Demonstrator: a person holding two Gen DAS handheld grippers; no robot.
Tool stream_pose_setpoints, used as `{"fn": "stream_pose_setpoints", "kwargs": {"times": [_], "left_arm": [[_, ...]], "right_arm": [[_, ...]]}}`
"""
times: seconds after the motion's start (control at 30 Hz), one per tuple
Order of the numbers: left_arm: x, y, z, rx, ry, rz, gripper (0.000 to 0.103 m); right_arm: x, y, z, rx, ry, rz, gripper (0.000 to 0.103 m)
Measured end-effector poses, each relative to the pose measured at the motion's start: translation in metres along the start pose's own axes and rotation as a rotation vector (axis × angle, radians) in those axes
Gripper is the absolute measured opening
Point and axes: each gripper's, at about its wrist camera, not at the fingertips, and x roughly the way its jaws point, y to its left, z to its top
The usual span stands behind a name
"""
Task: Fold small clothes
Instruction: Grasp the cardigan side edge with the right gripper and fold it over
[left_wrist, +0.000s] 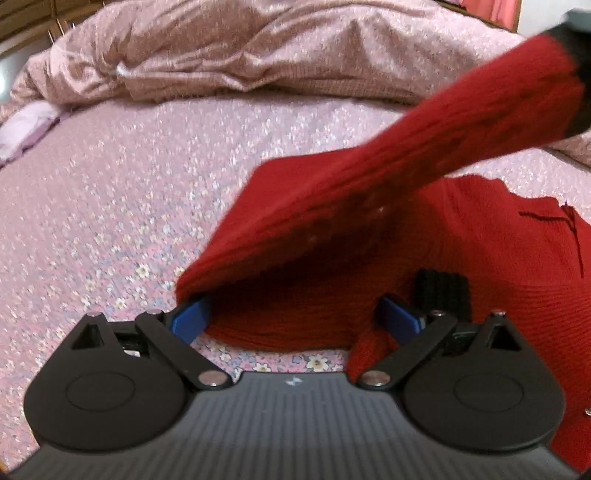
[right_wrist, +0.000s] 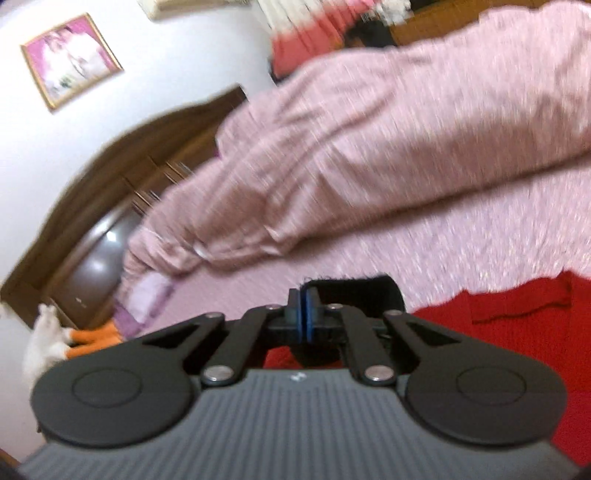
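Note:
A red knit sweater (left_wrist: 480, 251) lies on the floral bedsheet (left_wrist: 110, 206). One of its sleeves (left_wrist: 443, 147) is lifted off the bed and stretches up to the upper right, ending in a black cuff (left_wrist: 580, 92). My left gripper (left_wrist: 295, 317) is open low over the sweater's near edge, with red knit between its blue pads (left_wrist: 400, 317). The left pad's tip is hidden under the raised fabric. A second black cuff (left_wrist: 441, 291) lies beside the right pad. In the right wrist view my right gripper (right_wrist: 304, 314) is shut on the black cuff (right_wrist: 362, 291), above the red sweater (right_wrist: 517, 325).
A crumpled pink quilt (left_wrist: 258, 55) is heaped across the far side of the bed, with a lilac pillow (left_wrist: 26, 129) at the left. Beyond it are a dark wooden headboard (right_wrist: 92, 184), a framed picture (right_wrist: 70, 61) on the wall and a white plush toy (right_wrist: 44, 343).

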Motion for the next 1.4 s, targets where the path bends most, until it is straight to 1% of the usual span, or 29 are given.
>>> {"fn": "stream_pose_setpoints", "kwargs": {"times": [0.13,0.2,0.27,0.33,0.37,0.43,0.5,0.6,0.67,0.77,0.83,0.9,0.97,1.03,1.07,1.1,1.13,1.17,1.23,1.3,1.4], "left_arm": [[-0.023,-0.006,-0.006,0.078,-0.060,-0.022,0.099],[-0.035,-0.008,-0.011,0.114,-0.068,-0.036,0.099],[-0.043,-0.005,-0.016,0.119,-0.043,-0.098,0.099],[-0.048,-0.002,-0.021,0.107,-0.012,-0.161,0.099],[-0.051,0.000,-0.024,0.103,0.001,-0.180,0.099],[-0.056,0.002,-0.030,0.101,0.013,-0.189,0.099],[-0.061,0.004,-0.032,0.108,0.009,-0.185,0.099],[-0.070,0.004,-0.032,0.111,-0.003,-0.170,0.099],[-0.075,0.007,-0.027,0.104,-0.013,-0.172,0.099],[-0.079,0.008,-0.013,0.104,-0.039,-0.182,0.100],[-0.076,0.005,-0.002,0.116,-0.054,-0.174,0.100],[-0.067,-0.001,0.008,0.124,-0.034,-0.160,0.100],[-0.059,-0.006,0.011,0.126,-0.021,-0.150,0.100],[-0.054,-0.013,0.009,0.140,-0.015,-0.143,0.100],[-0.052,-0.015,0.007,0.146,-0.016,-0.143,0.100],[-0.049,-0.018,0.004,0.152,-0.018,-0.146,0.100],[-0.047,-0.021,0.002,0.158,-0.015,-0.148,0.100],[-0.045,-0.024,-0.001,0.163,-0.010,-0.148,0.100],[-0.041,-0.031,-0.006,0.171,0.002,-0.141,0.100],[-0.038,-0.036,-0.010,0.182,0.010,-0.132,0.100],[-0.037,-0.044,-0.016,0.202,0.002,-0.120,0.100]], "right_arm": [[-0.054,0.005,-0.005,-0.046,-0.030,-0.026,0.005],[-0.082,0.003,-0.006,-0.086,-0.038,-0.071,0.005],[-0.105,-0.003,-0.008,-0.108,-0.044,-0.115,0.005],[-0.127,-0.011,-0.008,-0.133,-0.047,-0.187,0.005],[-0.135,-0.015,-0.009,-0.137,-0.040,-0.221,0.005],[-0.149,-0.029,-0.016,-0.125,-0.025,-0.281,0.005],[-0.155,-0.043,-0.029,-0.125,-0.002,-0.335,0.005],[-0.154,-0.065,-0.060,-0.148,0.029,-0.427,0.005],[-0.148,-0.081,-0.083,-0.141,0.053,-0.471,0.005],[-0.137,-0.101,-0.116,-0.166,0.100,-0.552,0.006],[-0.132,-0.115,-0.132,-0.131,0.133,-0.557,0.008],[-0.135,-0.128,-0.142,-0.067,0.149,-0.545,0.009],[-0.145,-0.136,-0.145,-0.004,0.106,-0.520,0.009],[-0.158,-0.142,-0.144,0.041,0.045,-0.525,0.014],[-0.163,-0.144,-0.141,0.058,0.015,-0.530,0.032],[-0.170,-0.147,-0.139,0.083,-0.026,-0.534,0.055],[-0.176,-0.150,-0.137,0.106,-0.064,-0.529,0.066],[-0.178,-0.153,-0.132,0.130,-0.089,-0.522,0.080],[-0.179,-0.160,-0.125,0.169,-0.104,-0.470,0.081],[-0.170,-0.162,-0.122,0.163,-0.091,-0.429,0.080],[-0.147,-0.163,-0.123,0.115,-0.042,-0.443,0.080]]}}
